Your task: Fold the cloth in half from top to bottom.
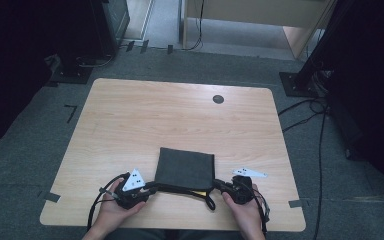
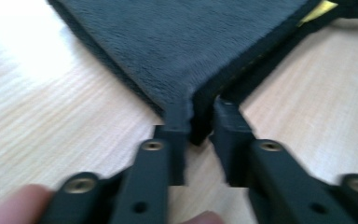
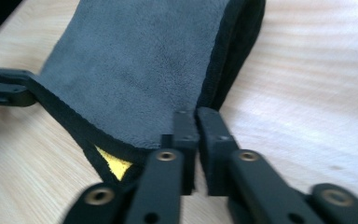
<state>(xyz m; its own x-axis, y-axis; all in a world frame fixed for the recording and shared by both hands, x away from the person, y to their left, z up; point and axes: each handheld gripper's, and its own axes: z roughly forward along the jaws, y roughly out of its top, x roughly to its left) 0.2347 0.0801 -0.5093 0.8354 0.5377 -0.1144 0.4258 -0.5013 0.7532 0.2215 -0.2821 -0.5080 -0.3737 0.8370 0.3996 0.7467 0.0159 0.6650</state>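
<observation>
**Two near corners, one clean let-go**

Both sets of jaws are sitting at the near corners of the folded dark grey fleece cloth (image 1: 185, 167). The left gripper (image 2: 200, 116) is standing slackened, a gap showing around the corner between its jaws. The right gripper (image 3: 196, 116) is showing only a thin slit, and whether it is pinching the black hem cannot be told. The cloth is lying flat at the near middle of the light wooden table (image 1: 180, 115), its yellow tag (image 3: 114, 165) peeking out. The step is probably releasing: both jaws should be opening wide before drawing straight back, so nothing is dragging the fold.
</observation>
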